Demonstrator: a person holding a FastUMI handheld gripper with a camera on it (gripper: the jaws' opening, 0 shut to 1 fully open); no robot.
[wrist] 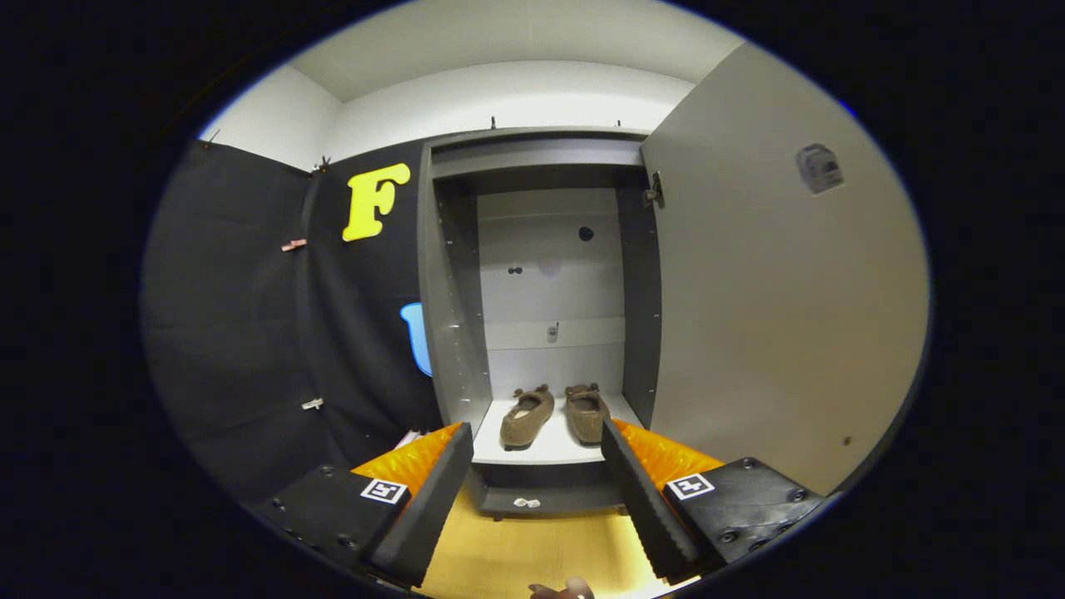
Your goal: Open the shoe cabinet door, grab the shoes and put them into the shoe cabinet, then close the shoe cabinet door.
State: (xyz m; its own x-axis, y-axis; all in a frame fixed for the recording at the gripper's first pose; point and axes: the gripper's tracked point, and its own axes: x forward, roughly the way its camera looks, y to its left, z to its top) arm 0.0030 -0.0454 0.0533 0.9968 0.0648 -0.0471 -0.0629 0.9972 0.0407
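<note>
The hand-held gripper point(532, 487) gapes wide, holding nothing; beyond it two shoes point(556, 413) sit inside the shoe cabinet point(453, 333), door point(774, 316) swung open, its handle side cut off.

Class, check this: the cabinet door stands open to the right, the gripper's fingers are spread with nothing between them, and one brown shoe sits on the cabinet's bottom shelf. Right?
Not quite. The gripper view shows two brown shoes side by side on the bottom shelf, not one. The door does stand open to the right, and the gripper is open and holds nothing.

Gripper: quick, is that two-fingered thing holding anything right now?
Gripper: open, holding nothing; the pair of brown suede shoes sits beyond its fingers, in the grey shoe cabinet.
</note>
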